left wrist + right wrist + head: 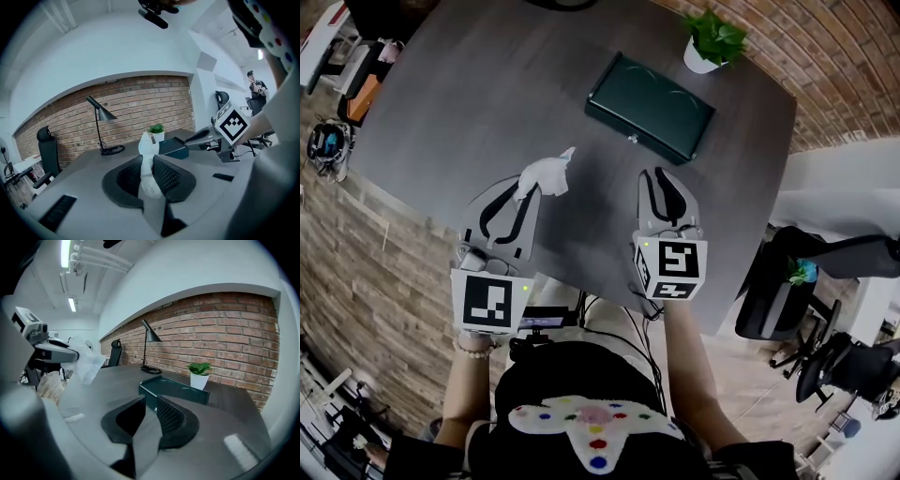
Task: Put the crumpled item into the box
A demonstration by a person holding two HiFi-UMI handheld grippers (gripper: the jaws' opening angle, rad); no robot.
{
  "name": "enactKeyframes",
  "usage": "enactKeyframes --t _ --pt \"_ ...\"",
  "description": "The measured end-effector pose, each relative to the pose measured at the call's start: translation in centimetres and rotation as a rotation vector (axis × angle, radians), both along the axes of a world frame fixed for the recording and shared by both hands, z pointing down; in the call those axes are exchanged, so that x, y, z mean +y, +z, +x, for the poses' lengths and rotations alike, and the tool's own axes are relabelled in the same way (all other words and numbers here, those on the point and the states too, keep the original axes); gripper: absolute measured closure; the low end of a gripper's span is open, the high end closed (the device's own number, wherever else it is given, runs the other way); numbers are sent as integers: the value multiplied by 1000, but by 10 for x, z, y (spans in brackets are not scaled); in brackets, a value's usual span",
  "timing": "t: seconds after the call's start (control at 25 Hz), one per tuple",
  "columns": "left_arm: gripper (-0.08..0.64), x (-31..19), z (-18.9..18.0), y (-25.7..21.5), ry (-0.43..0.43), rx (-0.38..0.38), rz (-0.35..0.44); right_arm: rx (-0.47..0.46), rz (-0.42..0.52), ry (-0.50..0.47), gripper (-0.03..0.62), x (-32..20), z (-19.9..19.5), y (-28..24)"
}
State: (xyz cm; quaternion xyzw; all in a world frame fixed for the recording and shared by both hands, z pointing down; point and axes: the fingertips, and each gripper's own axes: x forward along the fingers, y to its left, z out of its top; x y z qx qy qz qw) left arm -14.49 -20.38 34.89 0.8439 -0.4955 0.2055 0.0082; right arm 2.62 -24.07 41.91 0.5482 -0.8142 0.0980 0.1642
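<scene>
A crumpled white tissue [546,174] is pinched in my left gripper [528,192], which is shut on it above the near left part of the dark table [469,103]. In the left gripper view the tissue [149,164] stands up between the two pads. The dark green box [650,106] lies closed on the table's far right, a small latch on its near side. My right gripper [661,178] hovers just in front of the box, open, with nothing between its fingers. Seen from the right gripper [151,406], the box [173,389] lies straight ahead and the tissue [86,363] hangs at the left.
A potted plant [712,42] in a white pot stands beyond the box at the table's far right corner. A black desk lamp [101,126] stands at the far side by the brick wall. Office chairs [806,281] are to the right of the table.
</scene>
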Motion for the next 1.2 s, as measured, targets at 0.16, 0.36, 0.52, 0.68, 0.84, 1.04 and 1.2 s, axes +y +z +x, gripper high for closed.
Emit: enactKeyframes --t 0.16,0.36,0.52,0.68,0.84,1.04,1.2 --pt "500 -14 -3 7 20 1 -11 -13 -13 24 525 -14 -4 13" --pt "500 -28 -4 14 42 -1 -18 -19 -42 43 500 -28 -7 30" --pt "500 -37 -5 19 62 -9 -23 -39 -72 68 485 -37 -7 46" --pt "500 -44 -5 22 85 -27 -21 -44 -100 94 479 -47 -6 61" --pt "500 -52 -6 27 88 -29 -29 -42 -126 108 479 -57 -7 77" --pt "500 -63 -9 33 90 -23 -42 -32 -158 133 479 -68 -7 95" --pt "500 -69 -7 38 103 -21 -46 -38 -170 155 480 -76 -6 105"
